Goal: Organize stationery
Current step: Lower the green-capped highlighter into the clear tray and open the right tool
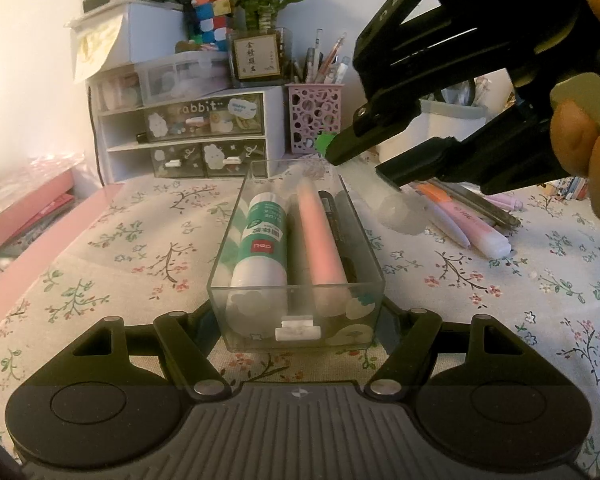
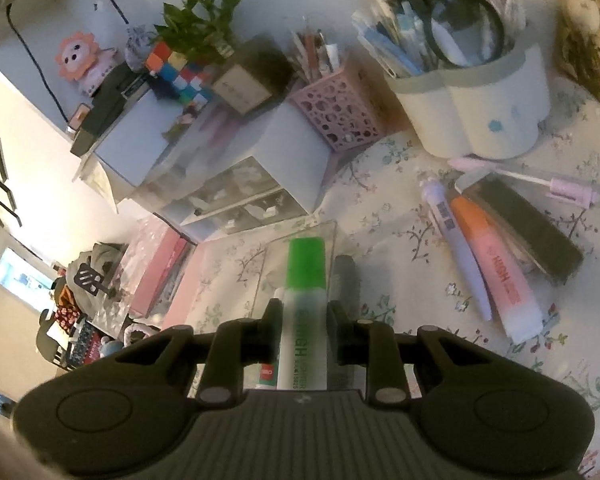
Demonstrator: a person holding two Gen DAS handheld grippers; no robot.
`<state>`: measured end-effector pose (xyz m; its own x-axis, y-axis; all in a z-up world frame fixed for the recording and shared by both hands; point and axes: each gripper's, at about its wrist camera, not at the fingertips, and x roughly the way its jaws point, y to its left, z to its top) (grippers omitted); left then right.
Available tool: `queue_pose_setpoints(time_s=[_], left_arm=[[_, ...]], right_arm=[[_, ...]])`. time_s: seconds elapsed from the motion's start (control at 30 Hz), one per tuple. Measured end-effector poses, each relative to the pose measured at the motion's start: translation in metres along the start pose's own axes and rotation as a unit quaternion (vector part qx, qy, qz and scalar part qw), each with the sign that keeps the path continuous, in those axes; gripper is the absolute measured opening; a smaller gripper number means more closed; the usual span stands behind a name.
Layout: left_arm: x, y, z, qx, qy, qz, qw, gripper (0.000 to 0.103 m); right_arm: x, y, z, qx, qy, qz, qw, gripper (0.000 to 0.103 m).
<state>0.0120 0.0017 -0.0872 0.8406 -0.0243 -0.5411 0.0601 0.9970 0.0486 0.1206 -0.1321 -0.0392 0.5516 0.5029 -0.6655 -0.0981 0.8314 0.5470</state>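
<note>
A clear plastic drawer [image 1: 296,300] stands on the floral tablecloth, gripped at its sides by my left gripper [image 1: 296,312]. It holds a green and white glue stick [image 1: 262,240], a pink highlighter [image 1: 322,236] and a black pen [image 1: 334,220]. My right gripper [image 2: 304,312] is shut on a green-capped highlighter [image 2: 305,300] and hovers above the drawer's far end [image 2: 300,236]. In the left wrist view the right gripper [image 1: 356,160] comes in from the upper right, the green cap [image 1: 325,142] just showing.
Loose on the cloth to the right lie an orange-pink highlighter [image 2: 500,280], a white pen [image 2: 456,240], a dark case [image 2: 536,232] and a pink tube [image 2: 572,190]. Behind stand a drawer cabinet [image 1: 188,136], a pink pen holder [image 1: 314,120] and a white pot [image 2: 480,100].
</note>
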Motion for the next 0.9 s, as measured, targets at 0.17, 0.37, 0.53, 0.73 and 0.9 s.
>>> queue_pose_setpoints(time_s=[0.17,0.37,0.53,0.73,0.9], left_arm=[[0.000,0.000,0.000,0.001,0.000,0.000,1.0000,0.073],[0.000,0.000,0.000,0.001,0.000,0.000,1.0000,0.073],[0.000,0.000,0.000,0.001,0.000,-0.001,1.0000,0.073],[0.000,0.000,0.000,0.001,0.000,-0.001,1.0000,0.073],[0.000,0.000,0.000,0.001,0.000,-0.001,1.0000,0.073]], right_arm=[[0.005,0.008,-0.001,-0.001,0.000,0.005,1.000,0.019],[0.019,0.017,0.001,-0.007,0.010,-0.005,1.000,0.020],[0.023,0.020,-0.002,-0.017,0.013,-0.003,1.000,0.021],[0.028,0.027,-0.004,-0.055,0.018,-0.024,0.998,0.019],[0.044,0.042,-0.008,-0.133,0.028,-0.072,0.988,0.011]])
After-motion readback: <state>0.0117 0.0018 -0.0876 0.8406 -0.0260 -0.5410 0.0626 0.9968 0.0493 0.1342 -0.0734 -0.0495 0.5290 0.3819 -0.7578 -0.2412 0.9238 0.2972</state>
